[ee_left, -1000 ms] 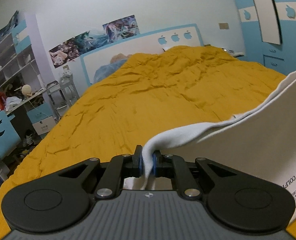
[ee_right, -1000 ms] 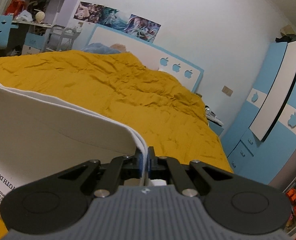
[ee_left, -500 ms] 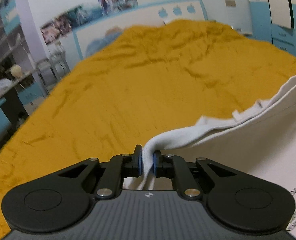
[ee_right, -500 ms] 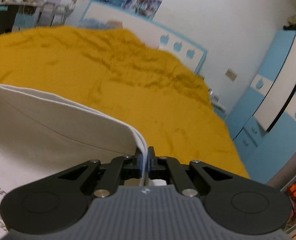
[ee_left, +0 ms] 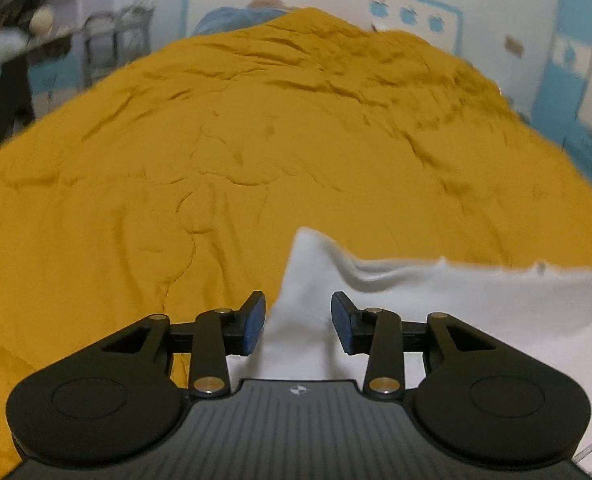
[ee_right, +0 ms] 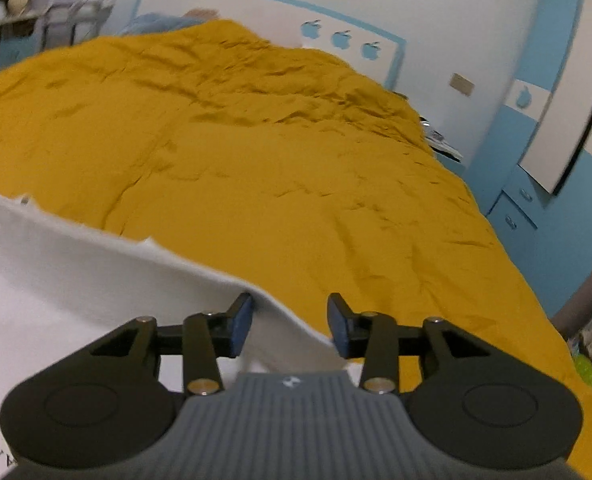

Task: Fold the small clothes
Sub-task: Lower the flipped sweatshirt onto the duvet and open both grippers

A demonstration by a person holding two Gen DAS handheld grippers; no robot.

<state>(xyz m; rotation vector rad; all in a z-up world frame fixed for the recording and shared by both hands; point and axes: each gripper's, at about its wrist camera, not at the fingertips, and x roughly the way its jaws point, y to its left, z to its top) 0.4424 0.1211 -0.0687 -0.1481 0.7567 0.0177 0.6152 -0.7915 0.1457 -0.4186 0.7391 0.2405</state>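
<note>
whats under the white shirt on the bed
The white shirt lies on the mustard-yellow blanket, which shows all around its far edge. Whatever is directly beneath the shirt is covered, and its near part is hidden by the gripper bodies.

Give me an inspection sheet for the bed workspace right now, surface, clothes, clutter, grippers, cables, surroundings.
Surface: mustard bedspread, wrinkled.
Job's things: white garment lying on the near part of the bedspread, its far edge rumpled; black print on it at the frame edge.
Clutter: nothing seen on the bedspread.
Grippers: left gripper and right gripper both opening, the garment's edge between the pads, not pressed.
Cables: nothing seen.
Surroundings: white headboard with blue apples, blue wardrobe, shelves to the left.
</note>
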